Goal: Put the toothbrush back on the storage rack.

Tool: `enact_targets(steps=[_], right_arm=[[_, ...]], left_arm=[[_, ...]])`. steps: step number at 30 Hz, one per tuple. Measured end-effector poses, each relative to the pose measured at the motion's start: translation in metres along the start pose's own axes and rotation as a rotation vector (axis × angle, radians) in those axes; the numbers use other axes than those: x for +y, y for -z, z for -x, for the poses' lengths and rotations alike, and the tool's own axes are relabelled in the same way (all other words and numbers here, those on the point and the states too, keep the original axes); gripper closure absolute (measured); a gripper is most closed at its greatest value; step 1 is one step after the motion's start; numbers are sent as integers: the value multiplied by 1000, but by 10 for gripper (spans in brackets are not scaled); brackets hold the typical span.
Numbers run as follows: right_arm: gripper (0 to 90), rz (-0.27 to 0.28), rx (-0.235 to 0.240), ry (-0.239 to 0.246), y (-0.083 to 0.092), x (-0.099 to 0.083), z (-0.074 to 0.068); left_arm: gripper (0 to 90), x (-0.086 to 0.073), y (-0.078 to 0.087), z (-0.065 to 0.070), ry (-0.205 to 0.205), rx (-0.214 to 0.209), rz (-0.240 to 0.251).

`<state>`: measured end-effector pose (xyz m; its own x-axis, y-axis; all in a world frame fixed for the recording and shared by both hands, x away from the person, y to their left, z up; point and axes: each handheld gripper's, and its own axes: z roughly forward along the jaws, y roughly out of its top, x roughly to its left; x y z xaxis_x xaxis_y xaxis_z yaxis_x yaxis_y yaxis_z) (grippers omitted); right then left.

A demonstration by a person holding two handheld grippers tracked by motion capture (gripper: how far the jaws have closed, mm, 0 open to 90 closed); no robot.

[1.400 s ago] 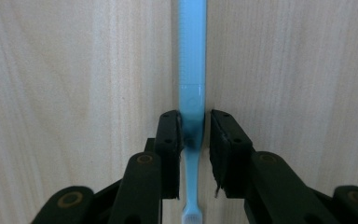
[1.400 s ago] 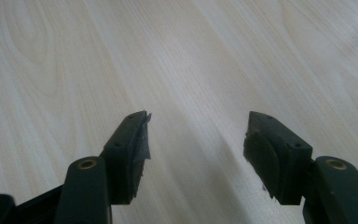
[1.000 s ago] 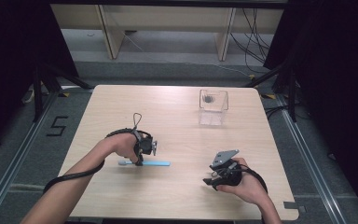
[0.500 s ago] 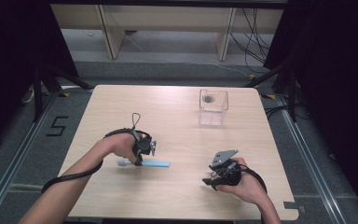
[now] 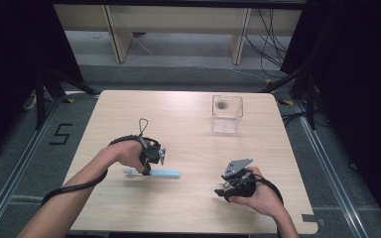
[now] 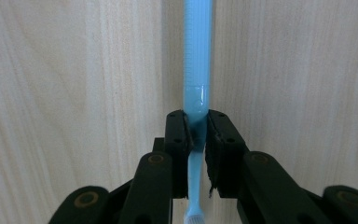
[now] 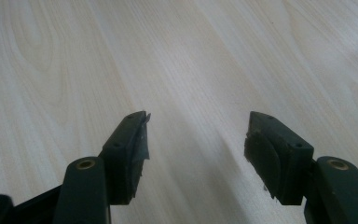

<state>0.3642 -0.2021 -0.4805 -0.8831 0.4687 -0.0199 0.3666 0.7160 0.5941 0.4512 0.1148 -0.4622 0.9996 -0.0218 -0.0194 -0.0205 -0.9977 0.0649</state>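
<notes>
A light blue toothbrush (image 5: 161, 173) lies flat on the wooden table (image 5: 188, 114), left of centre. My left gripper (image 5: 146, 170) is shut on its thin neck, pointing down at the table. In the left gripper view the blue handle (image 6: 198, 56) runs straight up from the closed jaws and the white bristle head (image 6: 195, 217) peeks out below them. My right gripper (image 5: 222, 191) rests low over the table at the front right, open, with bare wood between its fingertips (image 7: 130, 135).
A clear plastic box (image 5: 226, 113) with a small dark object inside stands at the back right of the table. A black cable (image 5: 79, 186) trails from the left gripper along the forearm. Shelving and cables sit beyond the far edge.
</notes>
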Motion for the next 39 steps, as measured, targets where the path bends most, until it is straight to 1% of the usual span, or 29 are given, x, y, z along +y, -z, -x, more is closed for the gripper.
enact_targets(steps=[1,2,4,10,11,12,13,14,15,16,17,18,19,20,21,23,24,25,26,27,28,29,32,33,34,35,37,38,39], right_arm=[[395,0,1,2,0,0,0],[395,-7,2,-28,0,0,-2],[395,-1,-1,-33,-1,0,-3],[394,-1,-2,-17,-2,4,-4],[394,3,3,-21,-2,5,-5],[394,-9,4,-17,-2,5,-5],[394,2,7,-18,-3,6,-6],[394,3,5,-5,-4,7,-6],[394,10,9,21,-5,8,-4],[394,7,3,12,-5,9,-6],[394,8,13,0,-5,10,-8],[394,8,14,28,-5,12,-6],[394,11,17,2,-6,13,-9],[394,10,12,30,-6,14,-8],[395,21,12,36,-7,16,-8],[395,22,27,50,-9,19,-9],[396,22,30,24,-10,20,-12],[397,25,28,33,-10,22,-12],[400,36,34,68,-12,24,-11],[402,40,31,44,-12,26,-14],[405,37,27,69,-12,28,-13],[408,51,24,90,-14,31,-14],[416,59,33,96,-16,38,-17],[419,65,46,104,-19,40,-17],[423,65,40,106,-19,43,-18],[428,67,53,107,-21,45,-19],[441,71,44,119,-23,50,-21],[447,70,55,113,-24,51,-22],[455,79,51,124,-25,54,-23]], left_arm=[[785,0,1,0,1,-1,0],[785,0,1,1,3,-3,0],[785,0,3,1,-1,-3,-2],[785,2,7,5,-14,4,1],[785,2,7,5,-16,6,2],[785,3,8,6,-21,7,1],[785,3,8,7,-26,2,-2],[785,4,8,8,-28,2,-1],[785,4,9,10,-32,3,-3],[785,5,9,11,-38,3,-5],[785,6,10,11,-39,3,-4],[785,7,11,13,-43,5,-1],[785,8,12,14,-48,3,0],[785,9,13,15,-52,4,1],[785,10,14,16,-58,7,5],[785,13,17,18,-66,4,9],[785,14,17,19,-71,8,9],[785,16,18,20,-79,8,8],[785,18,18,21,-83,11,8],[785,19,19,22,-91,8,6],[785,21,19,23,-94,12,7],[785,22,19,24,-100,12,7],[785,26,21,27,-107,9,10],[785,27,21,27,-115,13,10],[785,29,22,28,-114,8,16],[785,30,22,28,-119,10,17],[785,33,22,29,-124,8,17],[785,34,23,30,-127,7,15],[785,36,23,30,-130,7,17]])
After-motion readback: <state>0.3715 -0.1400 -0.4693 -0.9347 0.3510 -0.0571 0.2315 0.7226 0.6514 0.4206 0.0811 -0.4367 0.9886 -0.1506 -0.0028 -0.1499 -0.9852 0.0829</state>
